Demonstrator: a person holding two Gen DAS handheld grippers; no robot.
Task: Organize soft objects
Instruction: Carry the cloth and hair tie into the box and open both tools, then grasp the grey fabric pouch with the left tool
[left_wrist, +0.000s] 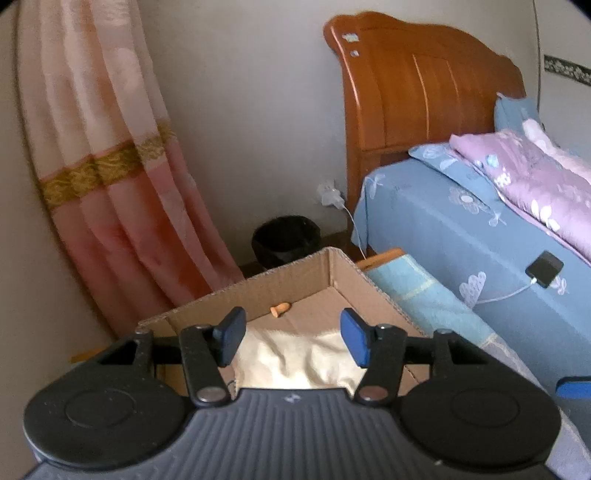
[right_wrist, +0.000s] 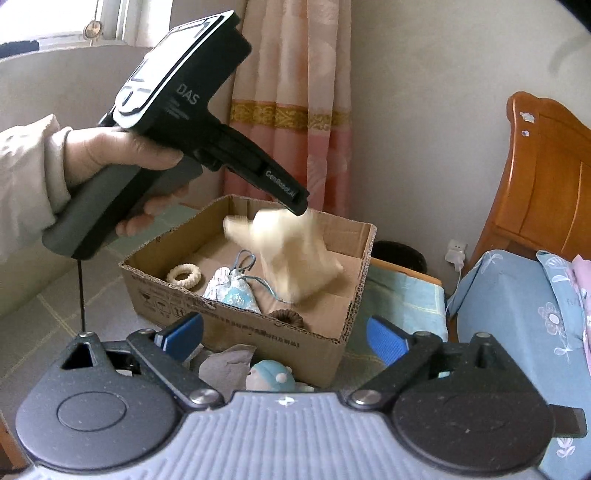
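Observation:
An open cardboard box (right_wrist: 332, 334) stands on the floor by the bed; it also shows in the left wrist view (left_wrist: 295, 273). My left gripper (left_wrist: 291, 338) is open above the box. A cream soft pouch (right_wrist: 295, 254), blurred, is in the air just below the left gripper body (right_wrist: 207, 122), apart from its fingers; it shows between the open pads in the left wrist view (left_wrist: 295, 362). Inside the box lie a cream ring (right_wrist: 183, 275), a silver-blue drawstring pouch (right_wrist: 232, 291) and a brown ring (right_wrist: 286, 318). My right gripper (right_wrist: 284, 338) is open and empty, in front of the box.
A small doll with a blue cap (right_wrist: 271, 376) and grey cloth (right_wrist: 225, 363) lie before the box. A blue-covered bed (left_wrist: 461, 236) with wooden headboard (left_wrist: 417, 88) stands right. A black bin (left_wrist: 284, 240), a pink curtain (left_wrist: 110, 184) and a light-blue cushioned stool (left_wrist: 424, 299) are nearby.

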